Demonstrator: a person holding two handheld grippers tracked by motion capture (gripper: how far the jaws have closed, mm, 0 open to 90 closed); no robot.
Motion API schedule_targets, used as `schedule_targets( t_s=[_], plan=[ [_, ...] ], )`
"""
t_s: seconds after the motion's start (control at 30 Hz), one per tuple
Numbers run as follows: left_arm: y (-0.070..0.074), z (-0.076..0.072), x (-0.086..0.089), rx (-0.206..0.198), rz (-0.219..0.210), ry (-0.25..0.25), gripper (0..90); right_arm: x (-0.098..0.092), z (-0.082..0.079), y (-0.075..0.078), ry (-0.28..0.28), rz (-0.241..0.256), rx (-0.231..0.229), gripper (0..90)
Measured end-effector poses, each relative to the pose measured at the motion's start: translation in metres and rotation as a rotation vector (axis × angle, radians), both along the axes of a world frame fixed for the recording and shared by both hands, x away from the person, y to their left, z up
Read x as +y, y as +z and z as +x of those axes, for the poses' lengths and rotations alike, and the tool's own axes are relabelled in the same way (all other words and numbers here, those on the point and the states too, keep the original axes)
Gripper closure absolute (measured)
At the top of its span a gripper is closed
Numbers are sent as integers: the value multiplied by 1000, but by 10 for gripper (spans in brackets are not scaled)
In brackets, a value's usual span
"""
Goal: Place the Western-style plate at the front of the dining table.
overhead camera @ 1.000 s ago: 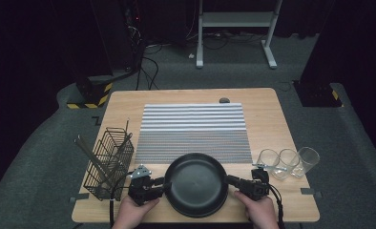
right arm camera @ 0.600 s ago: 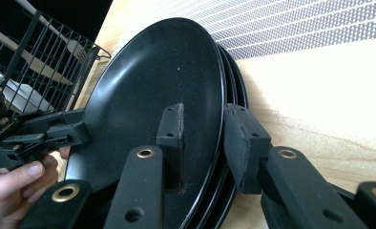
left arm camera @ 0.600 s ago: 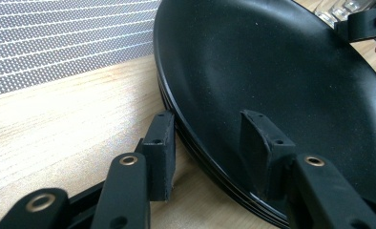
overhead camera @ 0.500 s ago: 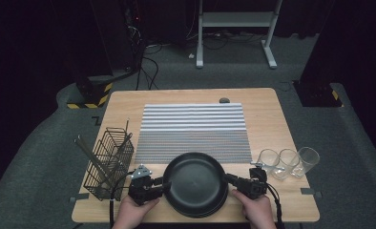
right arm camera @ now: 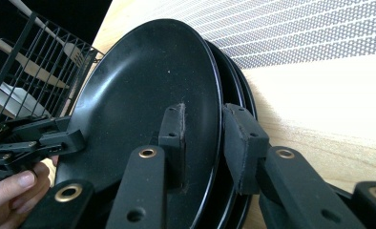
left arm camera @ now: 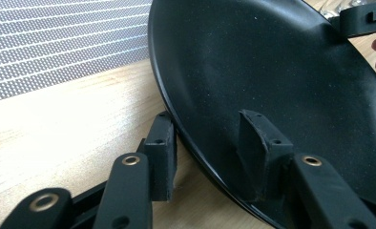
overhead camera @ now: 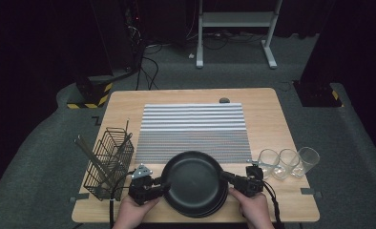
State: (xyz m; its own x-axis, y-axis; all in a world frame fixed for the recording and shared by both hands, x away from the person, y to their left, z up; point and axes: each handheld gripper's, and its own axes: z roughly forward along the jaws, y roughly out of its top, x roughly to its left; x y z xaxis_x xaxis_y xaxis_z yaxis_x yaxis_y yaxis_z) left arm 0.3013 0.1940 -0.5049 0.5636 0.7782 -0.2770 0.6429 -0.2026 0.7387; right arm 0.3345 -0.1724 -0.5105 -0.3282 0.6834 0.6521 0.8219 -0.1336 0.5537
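Observation:
A stack of black plates (overhead camera: 215, 206) lies at the front middle of the wooden table (overhead camera: 272, 114). The top plate (overhead camera: 193, 181) (left arm camera: 281, 86) (right arm camera: 148, 95) sits slightly tilted off the lower ones (right arm camera: 236, 86). My left gripper (overhead camera: 164, 186) (left arm camera: 205, 143) is shut on its left rim, one jaw on the inner face and one beneath. My right gripper (overhead camera: 224, 177) (right arm camera: 203, 138) is shut on the right rim the same way. A hand holds each gripper at the table's front edge.
A black wire basket (overhead camera: 107, 162) (right arm camera: 33, 62) with utensils stands left of the plates. A grey striped mat (overhead camera: 193, 126) (left arm camera: 57, 43) lies just behind them. Three clear glasses (overhead camera: 286, 162) stand in a row at the right, close to my right gripper.

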Motion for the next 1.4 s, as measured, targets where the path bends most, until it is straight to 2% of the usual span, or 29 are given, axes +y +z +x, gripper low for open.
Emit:
schedule_targets(
  t_s=[0.27,0.73,1.07,1.4],
  plan=[
    [4,-1,-1,-17,4,4,606,3,5,-3,-7,-44,-12,831],
    [7,6,-4,-39,-10,23,642,3,11,4,-11,-65,-68,840],
    [9,22,-6,-52,6,16,642,4,20,9,-34,-91,-89,840],
    [5,34,-5,-55,-15,43,643,8,33,12,-45,-104,-107,839]
  ],
)
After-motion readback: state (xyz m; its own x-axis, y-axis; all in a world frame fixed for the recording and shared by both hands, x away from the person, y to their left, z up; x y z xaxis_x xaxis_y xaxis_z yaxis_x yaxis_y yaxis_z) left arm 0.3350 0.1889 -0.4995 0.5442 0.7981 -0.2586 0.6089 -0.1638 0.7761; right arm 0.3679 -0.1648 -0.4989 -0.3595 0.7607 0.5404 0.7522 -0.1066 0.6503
